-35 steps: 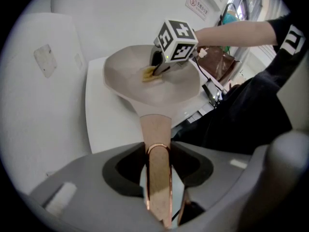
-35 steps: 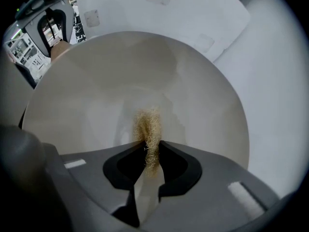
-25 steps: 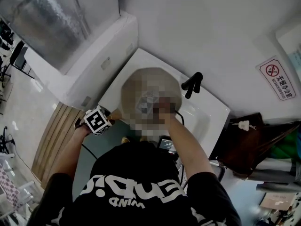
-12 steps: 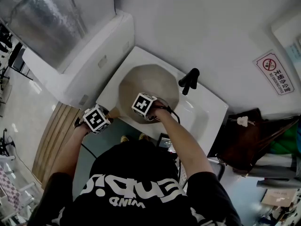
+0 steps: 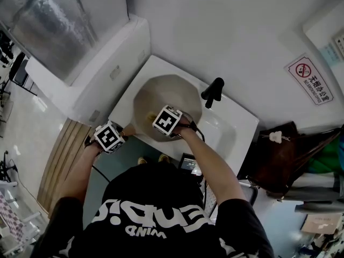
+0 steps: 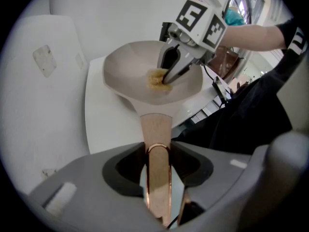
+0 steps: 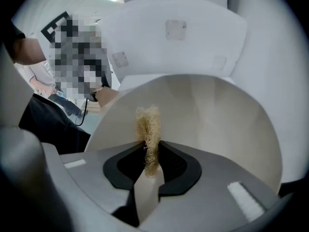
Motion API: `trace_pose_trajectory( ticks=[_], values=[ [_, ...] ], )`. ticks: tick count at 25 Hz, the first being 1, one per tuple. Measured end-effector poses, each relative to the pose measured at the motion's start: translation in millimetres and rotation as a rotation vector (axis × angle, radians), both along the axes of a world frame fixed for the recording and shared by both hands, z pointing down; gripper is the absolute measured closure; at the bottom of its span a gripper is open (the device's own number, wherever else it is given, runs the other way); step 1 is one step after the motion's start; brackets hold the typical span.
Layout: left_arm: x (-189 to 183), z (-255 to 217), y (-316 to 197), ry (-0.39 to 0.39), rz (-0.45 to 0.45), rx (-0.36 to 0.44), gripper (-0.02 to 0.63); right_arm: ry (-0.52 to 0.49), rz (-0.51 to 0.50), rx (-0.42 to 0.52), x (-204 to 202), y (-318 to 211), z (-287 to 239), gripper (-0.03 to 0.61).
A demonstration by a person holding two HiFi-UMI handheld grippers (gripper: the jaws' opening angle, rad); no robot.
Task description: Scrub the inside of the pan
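A beige pan [image 5: 177, 93] rests in the white sink [image 5: 234, 130]. Its copper-coloured handle [image 6: 157, 144] runs between the jaws of my left gripper [image 6: 158, 170], which is shut on it at the sink's front left. My right gripper [image 7: 149, 153] is over the pan's inside, pointing steeply down, and is shut on a pale yellow fibrous scrubber [image 7: 148, 129]. In the left gripper view the scrubber [image 6: 156, 79] meets the pan's inner surface [image 6: 130, 71] near the middle. The head view shows the right gripper's marker cube [image 5: 167, 120] above the pan's near side.
A black faucet [image 5: 211, 92] stands at the sink's back edge, just right of the pan. A white box [image 5: 102, 71] adjoins the sink on the left. A dark bag [image 5: 279, 155] sits to the right. The wall is close behind.
The right gripper has shifted a little across the pan with the scrubber and tilted. The left gripper and the pan handle have stayed in place.
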State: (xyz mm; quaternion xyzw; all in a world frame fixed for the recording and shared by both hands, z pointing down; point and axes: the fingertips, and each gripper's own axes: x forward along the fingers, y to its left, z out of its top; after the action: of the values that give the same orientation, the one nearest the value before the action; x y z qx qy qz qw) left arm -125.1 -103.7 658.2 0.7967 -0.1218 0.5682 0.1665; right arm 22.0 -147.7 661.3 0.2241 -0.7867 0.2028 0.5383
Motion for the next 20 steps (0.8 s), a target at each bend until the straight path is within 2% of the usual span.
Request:
trace_pose_trajectory(
  ticks=[9, 15, 20],
  values=[
    [0, 4, 0, 0.025, -0.001, 0.012, 0.456, -0.249, 0.147, 0.293, 11, -27, -74, 0.505],
    [5, 1, 1, 0.060, 0.064, 0.058, 0.433, -0.313, 0.227, 0.385, 31, -25, -103, 0.504],
    [11, -27, -8, 0.151, 0.086, 0.140, 0.423, -0.341, 0.245, 0.438, 45, -18, -124, 0.504]
  ],
)
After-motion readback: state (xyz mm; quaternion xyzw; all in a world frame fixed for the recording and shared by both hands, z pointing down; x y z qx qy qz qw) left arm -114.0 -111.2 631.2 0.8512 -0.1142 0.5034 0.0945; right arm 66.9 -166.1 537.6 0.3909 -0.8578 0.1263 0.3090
